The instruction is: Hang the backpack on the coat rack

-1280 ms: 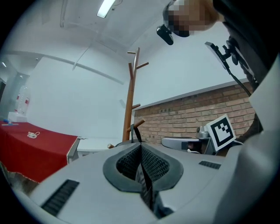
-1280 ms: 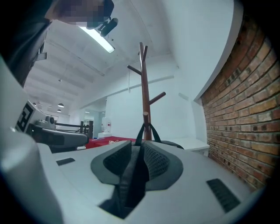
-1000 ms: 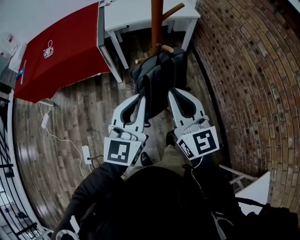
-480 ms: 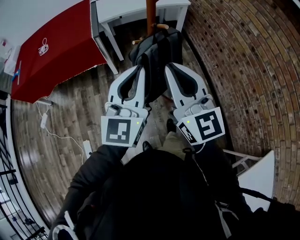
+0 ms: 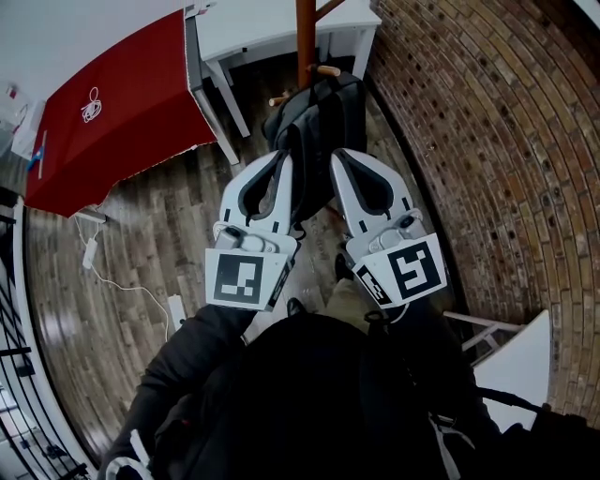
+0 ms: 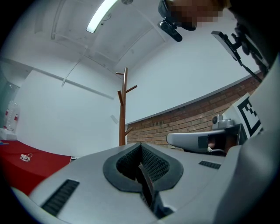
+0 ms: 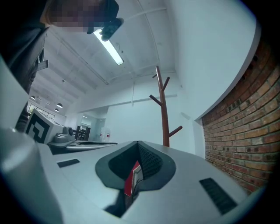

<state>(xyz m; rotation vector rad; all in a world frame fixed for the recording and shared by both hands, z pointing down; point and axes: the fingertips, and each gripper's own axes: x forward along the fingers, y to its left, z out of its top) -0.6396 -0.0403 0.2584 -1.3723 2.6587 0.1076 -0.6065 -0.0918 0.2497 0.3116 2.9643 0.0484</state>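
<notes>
A black backpack [image 5: 322,117] hangs in front of me against the brown coat rack [image 5: 306,33], by its lower pegs. My left gripper [image 5: 284,159] is shut on a dark strap [image 6: 147,188] of the backpack. My right gripper [image 5: 338,156] is shut on another thin strap with a red and white label [image 7: 131,183]; its jaws have just closed further on it. In the left gripper view the coat rack [image 6: 122,111] rises beyond the left gripper [image 6: 141,145]. The right gripper view shows the coat rack [image 7: 164,109] above the right gripper [image 7: 138,143].
A white table [image 5: 267,23] stands behind the rack, with a red-covered table [image 5: 122,103] to its left. A brick wall [image 5: 487,141] runs along the right. A white power strip [image 5: 174,309] and cable lie on the wood floor at the left.
Both grippers have risen with the backpack and brought it closer to the rack's pole. In the last half second they have hardly moved.
</notes>
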